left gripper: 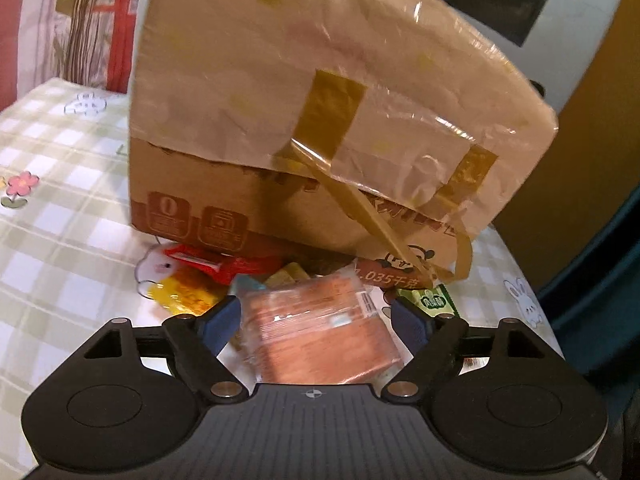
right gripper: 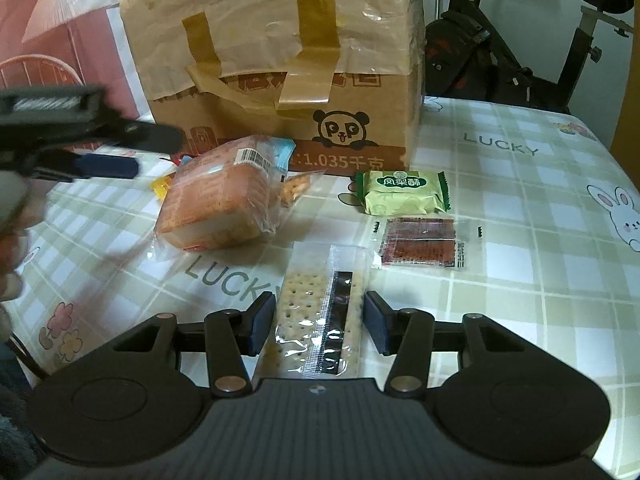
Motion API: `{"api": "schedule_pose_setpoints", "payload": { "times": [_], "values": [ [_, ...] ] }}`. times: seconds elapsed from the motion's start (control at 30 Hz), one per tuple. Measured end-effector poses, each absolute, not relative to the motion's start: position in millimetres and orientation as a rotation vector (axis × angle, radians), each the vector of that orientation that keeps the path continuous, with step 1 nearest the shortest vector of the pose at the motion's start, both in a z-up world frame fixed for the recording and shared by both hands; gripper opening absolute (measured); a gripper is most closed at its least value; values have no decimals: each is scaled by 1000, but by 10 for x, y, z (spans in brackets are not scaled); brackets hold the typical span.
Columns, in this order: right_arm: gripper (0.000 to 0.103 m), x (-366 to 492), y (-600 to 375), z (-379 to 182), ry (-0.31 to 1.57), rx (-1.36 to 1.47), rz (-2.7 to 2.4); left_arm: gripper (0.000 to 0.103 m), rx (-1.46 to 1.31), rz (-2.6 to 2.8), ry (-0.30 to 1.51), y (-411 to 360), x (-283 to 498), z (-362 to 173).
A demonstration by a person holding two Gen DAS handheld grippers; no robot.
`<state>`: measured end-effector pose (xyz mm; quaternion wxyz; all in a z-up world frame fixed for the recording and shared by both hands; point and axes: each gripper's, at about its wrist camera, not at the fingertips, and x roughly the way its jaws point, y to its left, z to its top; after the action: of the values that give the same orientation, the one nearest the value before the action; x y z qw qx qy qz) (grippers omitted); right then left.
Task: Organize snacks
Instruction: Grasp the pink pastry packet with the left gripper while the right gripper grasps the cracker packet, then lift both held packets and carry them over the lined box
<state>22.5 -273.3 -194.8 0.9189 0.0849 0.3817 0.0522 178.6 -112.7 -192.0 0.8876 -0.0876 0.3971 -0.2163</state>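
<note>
Your left gripper (left gripper: 316,316) has its jaws spread wide around the bread packet (left gripper: 320,332), not pressing it. Your right gripper (right gripper: 318,326) straddles the cracker packet (right gripper: 320,312), jaws part-open with gaps either side; its long axis runs straight ahead between them.

Left wrist cam sits low, close in, tilted down over the left gripper (left gripper: 316,322), facing the taped brown cardboard box (left gripper: 320,128), which fills most of the frame. Right wrist cam sits further back, angled down across the green-checked tablecloth (right gripper: 520,280). Both views share the box, the orange clear-wrapped bread pack (left gripper: 320,332) (right gripper: 218,208) and the green wrapped pastry (left gripper: 434,302) (right gripper: 402,194).
</note>
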Motion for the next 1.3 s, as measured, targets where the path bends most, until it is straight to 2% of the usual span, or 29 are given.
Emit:
{"api": "schedule_pose_setpoints", "payload": {
  "times": [0.23,0.4,0.57,0.63,0.73,0.83,1.3],
  "values": [
    [51,200,-2787,-1962,765,203,125,89,-138,-364,883,-1362,1900,-2074],
    [51,204,-2805,-1976,755,212,132,96,-82,-343,877,-1457,1921,-2111],
    [51,197,-2815,-1986,751,217,135,97,12,-305,873,-1590,1933,-2197],
    [51,198,-2810,-1989,752,213,134,96,20,-315,865,-1563,1908,-2206],
    [51,209,-2792,-1988,757,204,129,87,23,-332,849,-1486,1843,-2191],
    [51,223,-2769,-1978,766,191,121,85,29,-373,835,-1377,1766,-2189],
    [51,204,-2667,-1965,803,187,117,84,37,-434,753,-585,1375,-2100]
  ]
}}
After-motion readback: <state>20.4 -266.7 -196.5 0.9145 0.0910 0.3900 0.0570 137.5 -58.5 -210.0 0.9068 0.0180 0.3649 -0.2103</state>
